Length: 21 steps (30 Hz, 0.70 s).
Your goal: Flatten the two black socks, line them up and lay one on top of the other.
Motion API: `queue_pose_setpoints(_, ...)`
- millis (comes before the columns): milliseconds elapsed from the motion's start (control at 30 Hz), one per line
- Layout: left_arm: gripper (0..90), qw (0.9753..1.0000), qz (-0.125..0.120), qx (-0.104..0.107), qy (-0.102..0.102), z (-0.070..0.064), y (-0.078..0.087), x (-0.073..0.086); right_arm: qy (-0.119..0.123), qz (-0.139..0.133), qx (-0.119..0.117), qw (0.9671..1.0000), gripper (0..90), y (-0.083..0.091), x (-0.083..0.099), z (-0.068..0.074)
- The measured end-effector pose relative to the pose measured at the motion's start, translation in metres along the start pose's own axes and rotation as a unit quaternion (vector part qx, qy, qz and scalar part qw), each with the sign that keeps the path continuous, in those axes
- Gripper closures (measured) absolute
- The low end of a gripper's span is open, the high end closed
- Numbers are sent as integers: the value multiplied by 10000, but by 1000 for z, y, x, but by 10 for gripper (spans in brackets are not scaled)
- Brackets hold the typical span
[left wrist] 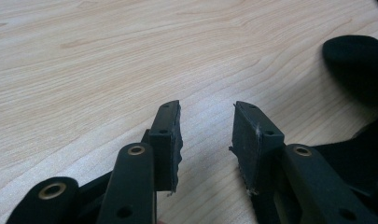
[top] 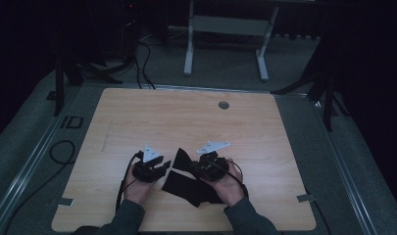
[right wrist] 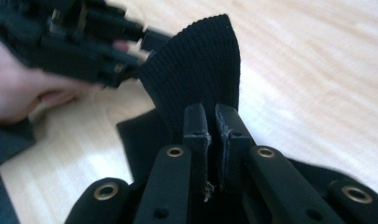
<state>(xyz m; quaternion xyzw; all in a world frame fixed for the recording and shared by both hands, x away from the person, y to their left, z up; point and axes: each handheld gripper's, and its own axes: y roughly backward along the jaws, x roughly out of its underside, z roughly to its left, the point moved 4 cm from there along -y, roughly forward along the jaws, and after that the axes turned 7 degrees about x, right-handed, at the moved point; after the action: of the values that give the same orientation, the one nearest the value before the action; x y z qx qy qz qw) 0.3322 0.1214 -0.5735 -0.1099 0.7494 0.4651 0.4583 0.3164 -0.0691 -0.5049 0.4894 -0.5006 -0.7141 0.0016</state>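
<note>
A black ribbed knit cloth point(top: 186, 188) lies near the table's front edge, between the person's two hands. My right gripper point(right wrist: 211, 109) is shut on a fold of the cloth point(right wrist: 196, 70), which stands up past the jaws. In the high view the right gripper point(top: 195, 166) holds that flap raised off the table. My left gripper point(left wrist: 206, 109) is open over bare wood with nothing between its pads. The cloth point(left wrist: 354, 60) lies just to its right. The left gripper point(top: 162, 167) sits close beside the cloth's left edge, and from the right gripper view it point(right wrist: 84, 37) looks blurred, held by a hand.
The wooden table point(top: 186, 122) has a round grey grommet point(top: 224, 105) near its far edge. Black cables point(top: 63, 152) trail on the floor at the left. A white desk frame point(top: 225, 29) stands beyond the table. Dark stands flank both far corners.
</note>
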Motion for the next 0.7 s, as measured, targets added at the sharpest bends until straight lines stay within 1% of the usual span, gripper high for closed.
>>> queue_pose_setpoints(33,625,10000,-4,0,-12,0,1,0,45,82,-36,9999,835,-4,7,6)
queue_pose_setpoints(67,625,10000,-4,0,-12,0,1,0,45,82,-36,9999,835,-4,7,6)
queue_pose_setpoints(100,625,10000,-21,-2,-7,0,2,0,61,187,-78,9998,835,-11,13,11)
queue_pose_setpoints(200,625,10000,-30,3,-7,-1,4,0,78,310,-160,9994,834,-20,20,18)
queue_pose_setpoints(267,625,10000,-54,11,-4,-1,5,-1,95,333,-173,9993,834,-23,22,20)
queue_pose_setpoints(300,625,10000,-60,16,-1,-1,7,-1,124,380,-177,9990,833,-27,24,23)
queue_pose_setpoints(467,625,10000,-86,35,-1,-3,12,0,148,435,-176,9988,832,-32,28,28)
queue_pose_setpoints(567,625,9999,-53,72,-57,-6,20,3,167,478,-193,9985,831,-36,30,30)
queue_pose_setpoints(667,624,9999,-11,74,-70,-8,23,6,173,527,-205,9983,830,-39,32,31)
queue_pose_setpoints(700,624,9999,20,73,-105,-11,26,8,182,535,-217,9982,830,-40,33,32)
